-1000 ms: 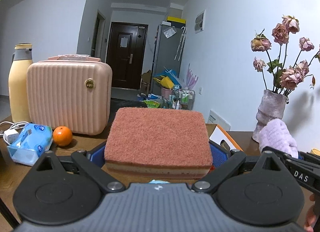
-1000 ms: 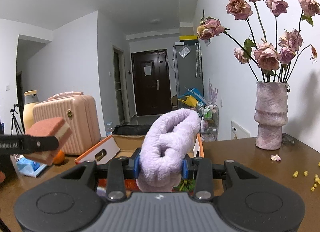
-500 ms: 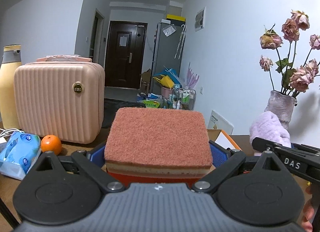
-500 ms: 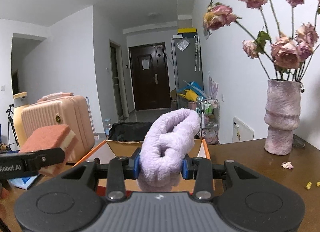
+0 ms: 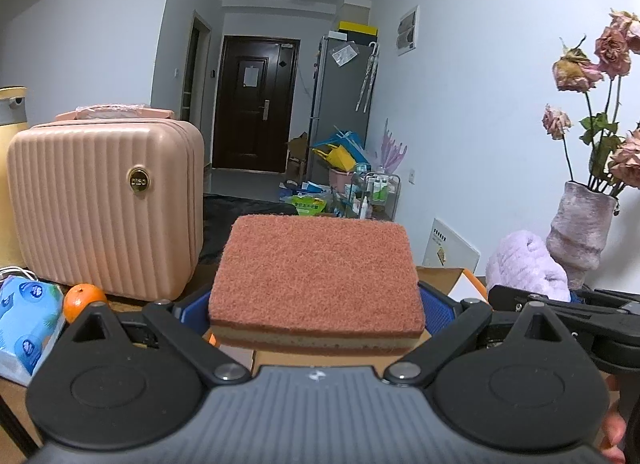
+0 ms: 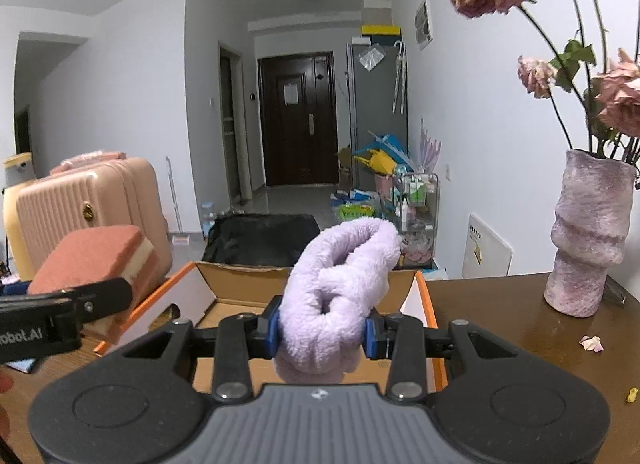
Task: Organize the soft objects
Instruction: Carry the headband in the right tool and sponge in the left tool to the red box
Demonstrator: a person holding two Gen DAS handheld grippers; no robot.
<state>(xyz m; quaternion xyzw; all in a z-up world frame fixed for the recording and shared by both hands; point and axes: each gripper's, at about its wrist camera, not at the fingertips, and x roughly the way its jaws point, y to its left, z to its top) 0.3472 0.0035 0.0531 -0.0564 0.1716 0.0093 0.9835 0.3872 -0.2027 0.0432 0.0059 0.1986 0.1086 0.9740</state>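
My left gripper [image 5: 316,308] is shut on a reddish-brown scouring sponge [image 5: 316,280] with a yellow layer underneath, held flat in the air. In the right wrist view the same sponge [image 6: 92,260] hangs at the left, over the box's left edge. My right gripper [image 6: 322,332] is shut on a rolled lilac fluffy cloth [image 6: 340,280], its blue pads pressing both sides. That lilac cloth [image 5: 528,268] shows at the right of the left wrist view. An open cardboard box [image 6: 420,296] with orange edges lies on the wooden table just under and ahead of both grippers.
A pink ribbed case [image 5: 104,207], an orange [image 5: 82,300] and a blue tissue pack [image 5: 28,312] stand at the left. A mauve vase [image 6: 588,248] with dried roses stands at the right on the table [image 6: 500,324], petals and crumbs around it. A dark bag [image 6: 260,240] lies beyond the box.
Both grippers have moved forward over the table toward the open box, each holding its object. The case and orange slid left in the left view; the vase drew nearer on the right.
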